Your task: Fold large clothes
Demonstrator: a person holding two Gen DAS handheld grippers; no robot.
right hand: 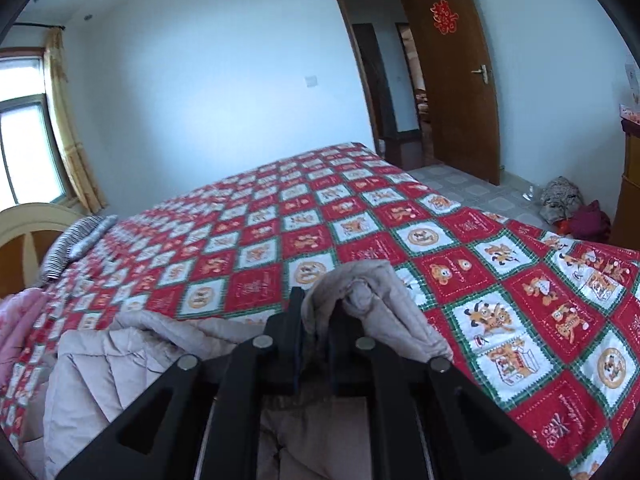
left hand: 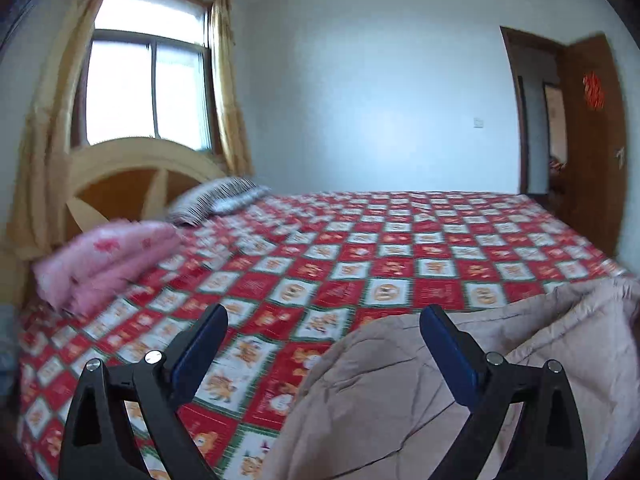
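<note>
A large beige quilted garment point(left hand: 400, 400) lies on the bed's near side, on the red patchwork bedspread point(left hand: 360, 260). My left gripper point(left hand: 324, 322) is open and empty, its blue-padded fingers spread above the garment's left edge. In the right wrist view my right gripper point(right hand: 318, 312) is shut on a bunched fold of the beige garment point(right hand: 360, 296) and holds it above the bedspread point(right hand: 400, 240). The rest of the garment point(right hand: 132, 360) lies crumpled at the lower left.
A folded pink blanket point(left hand: 104, 264) and a striped pillow point(left hand: 220, 200) lie by the wooden headboard point(left hand: 132, 168). A window with yellow curtains point(left hand: 148, 88) is behind. An open brown door point(right hand: 452, 76) and a heap of clothes on the tiled floor point(right hand: 568, 208) are at right.
</note>
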